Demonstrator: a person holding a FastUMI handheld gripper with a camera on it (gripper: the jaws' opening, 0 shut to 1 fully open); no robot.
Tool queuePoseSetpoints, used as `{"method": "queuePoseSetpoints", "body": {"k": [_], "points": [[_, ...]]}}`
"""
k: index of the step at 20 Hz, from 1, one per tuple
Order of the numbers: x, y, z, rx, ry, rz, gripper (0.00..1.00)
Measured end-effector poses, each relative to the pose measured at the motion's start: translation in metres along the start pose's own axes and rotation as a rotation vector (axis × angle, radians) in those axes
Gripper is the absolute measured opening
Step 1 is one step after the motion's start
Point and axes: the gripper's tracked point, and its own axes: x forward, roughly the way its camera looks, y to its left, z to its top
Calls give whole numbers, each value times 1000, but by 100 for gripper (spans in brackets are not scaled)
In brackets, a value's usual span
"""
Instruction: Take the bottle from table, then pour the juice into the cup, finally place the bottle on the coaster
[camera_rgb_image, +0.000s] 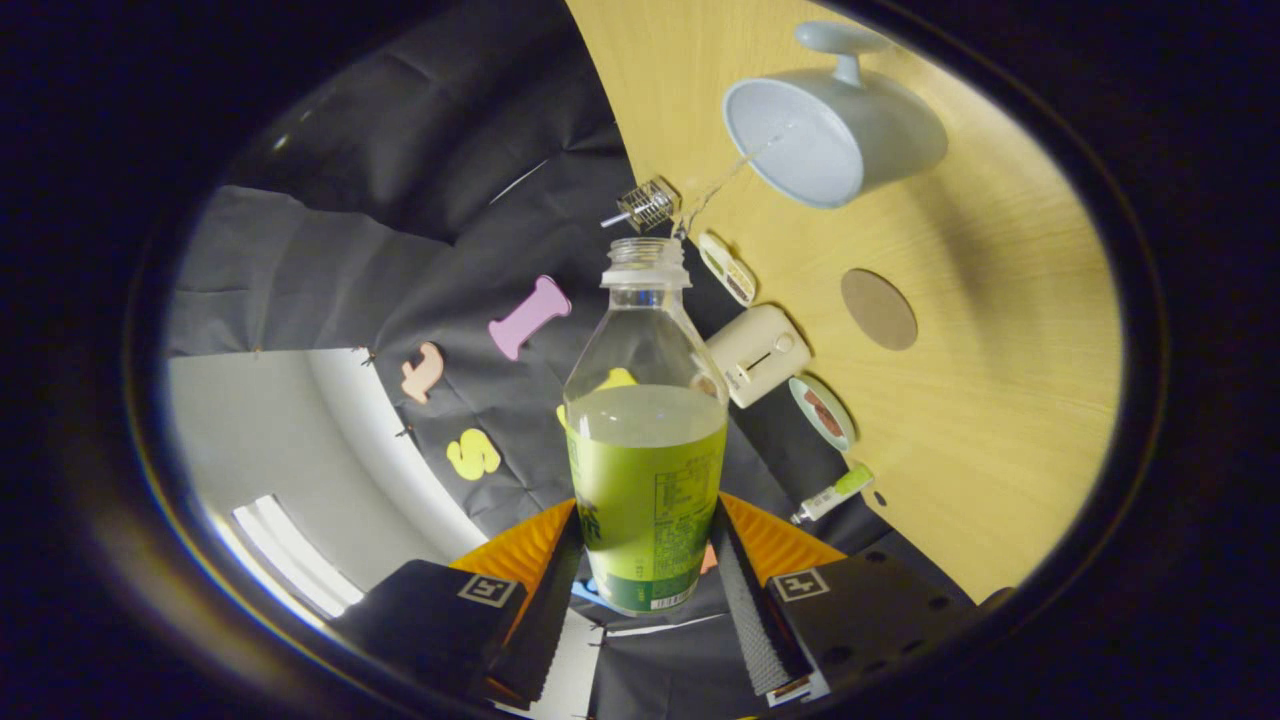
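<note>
While the gripper (648, 560) holds the bottle (646, 440) by its labelled lower body, with both fingers closed against its sides, the whole view is rolled so that the wooden table (1000, 380) stands up on one side — the bottle looks tipped toward the cup (835, 135). A thin thread of liquid seems to run from the open neck across to the cup's mouth, so the pour appears to be under way. To do it well, the person should keep the roll slow and the neck lined up with the cup, since the stream is fine and crosses open table. The bottle is over half full, so there is no call to tip further in a hurry. The round coaster (878, 309) lies on the table near the cup, bare and ready. How much juice the cup holds is hard to make out — its inside reads as plain pale. The bottle's base is hidden between the fingers, and the small items along the table's edge are too distorted to identify.
</note>
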Motion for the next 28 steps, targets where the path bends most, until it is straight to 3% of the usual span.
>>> {"method": "queuePoseSetpoints", "body": {"k": [11, 18, 28], "points": [[-2, 12, 4, 22, -12, 33, 77], [-7, 4, 2, -88, 8, 24, 77], [-33, -53, -12, -552, 126, -147, 77]]}}
